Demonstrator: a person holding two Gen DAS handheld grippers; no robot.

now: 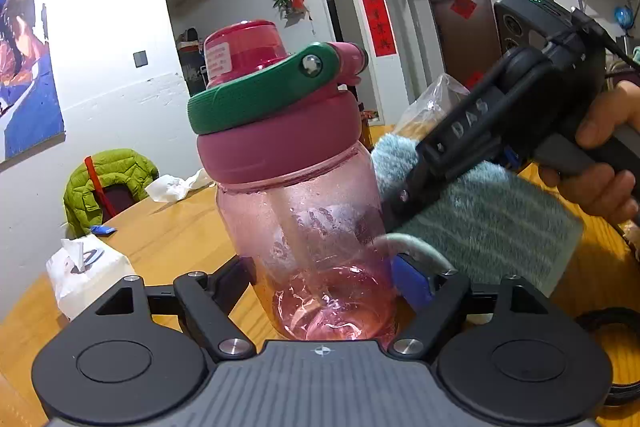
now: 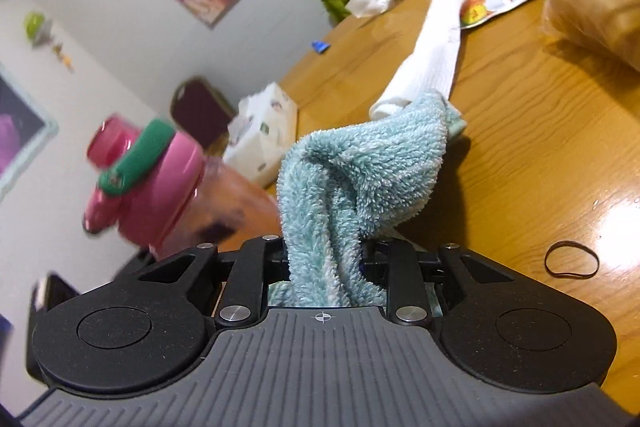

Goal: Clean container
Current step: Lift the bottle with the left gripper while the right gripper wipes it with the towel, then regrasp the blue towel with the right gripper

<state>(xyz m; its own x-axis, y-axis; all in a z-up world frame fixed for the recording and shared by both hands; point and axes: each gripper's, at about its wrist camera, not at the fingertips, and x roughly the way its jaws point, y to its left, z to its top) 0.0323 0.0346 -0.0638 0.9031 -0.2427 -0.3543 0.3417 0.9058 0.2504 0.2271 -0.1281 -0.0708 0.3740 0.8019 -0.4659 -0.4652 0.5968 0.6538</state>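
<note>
My left gripper [image 1: 320,279] clamped round base of pink bottle [image 1: 304,227], jaws partly apart, pressing both sides; bottle lifted off table [image 1: 180,227], tilted, lid [image 1: 276,143] on, green handle [image 1: 260,95] folded down. My right gripper [image 2: 324,263] nearly closed on teal cloth [image 2: 360,179], cloth pressed to bottle's right side. Hand [image 1: 600,155] on right tool's grip. White sock [image 2: 432,55] lies behind cloth.

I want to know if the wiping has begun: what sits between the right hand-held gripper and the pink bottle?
The teal cloth, clamped in the right hand-held gripper, lies against the pink bottle side in the left wrist view.
</note>
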